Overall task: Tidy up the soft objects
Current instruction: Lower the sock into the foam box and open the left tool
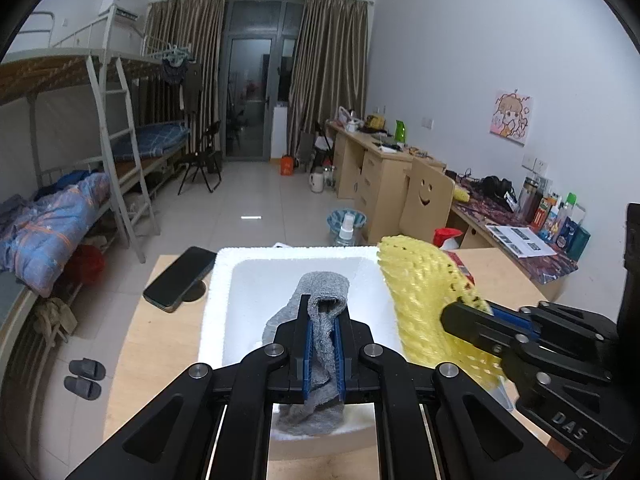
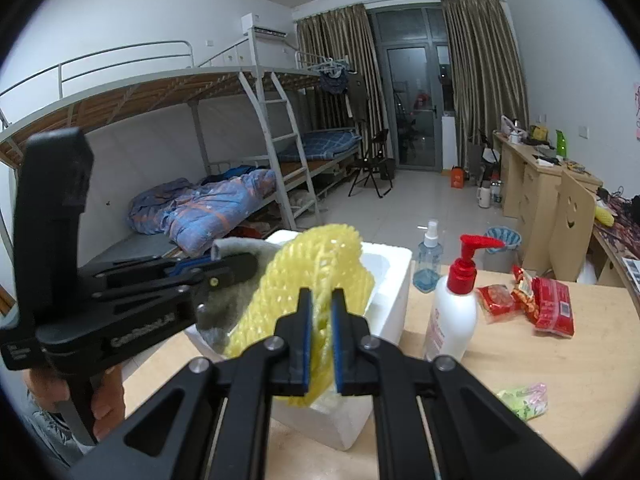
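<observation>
You are clamping the left gripper (image 1: 323, 334) on one grey sock (image 1: 320, 320) at lower centre of the left view, over the white foam box (image 1: 218, 280). The right gripper (image 2: 319, 312) is pinching one yellow foam net sleeve (image 2: 316, 264) above the same box. Both pieces are hanging loosely (neither is lying inside yet) — letting go early could be dropping them on the rim or the wooden table (image 2: 560, 360). The two grippers are crowding close — they may be snagging the mesh. Also counted: one phone (image 1: 180, 276), one pump bottle (image 2: 452, 312), one spray bottle (image 2: 429, 260).
</observation>
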A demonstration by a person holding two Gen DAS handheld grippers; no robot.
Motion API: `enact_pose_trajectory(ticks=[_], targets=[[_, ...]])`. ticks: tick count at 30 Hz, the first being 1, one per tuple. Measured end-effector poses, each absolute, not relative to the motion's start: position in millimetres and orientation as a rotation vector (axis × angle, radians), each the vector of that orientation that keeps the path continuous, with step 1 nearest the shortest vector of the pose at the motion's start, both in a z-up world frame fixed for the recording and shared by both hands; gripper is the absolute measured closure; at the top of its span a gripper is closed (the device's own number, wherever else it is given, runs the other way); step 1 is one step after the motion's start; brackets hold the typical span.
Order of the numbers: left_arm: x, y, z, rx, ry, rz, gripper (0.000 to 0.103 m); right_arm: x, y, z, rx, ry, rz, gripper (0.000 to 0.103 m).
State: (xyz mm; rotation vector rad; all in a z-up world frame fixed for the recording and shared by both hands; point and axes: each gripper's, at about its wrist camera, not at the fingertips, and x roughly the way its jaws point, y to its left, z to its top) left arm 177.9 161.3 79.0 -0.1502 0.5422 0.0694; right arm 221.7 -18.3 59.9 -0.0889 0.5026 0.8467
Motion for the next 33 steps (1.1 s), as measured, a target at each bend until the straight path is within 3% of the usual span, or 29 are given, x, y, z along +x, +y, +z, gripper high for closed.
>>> enact_pose_trajectory(ticks=[22,24,25,26,28,33], targets=[[218.0,163.8,62.4,-0.133,0.621,0.042,0.09,228.7,-17.1,61.5,-0.087,0.515,0.814,0.092],[219.4,162.8,60.9,-0.122,0.632,0.052,0.08,228.5,-17.4,62.7,-0.087,0.512,0.811,0.092],[220.0,163.0,60.3,-0.123,0.639,0.052,0.057,228.7,-17.8,62.7,-0.086,0.512,0.81,0.092],[221.1,164.4,60.0,-0.127,0.645,0.052,0.027,228.7,-17.9,62.9,-0.086,0.512,0.809,0.092],[220.4,167.0,60.7,-0.131,0.64,0.059,0.002,228.9,-19.4,62.1,-0.085,0.511,0.806,0.092],[207.1,173.7,69.6,-0.14,0.541,0.103,0.001,228.9,-20.2,62.0,-0.085,0.51,0.803,0.092]])
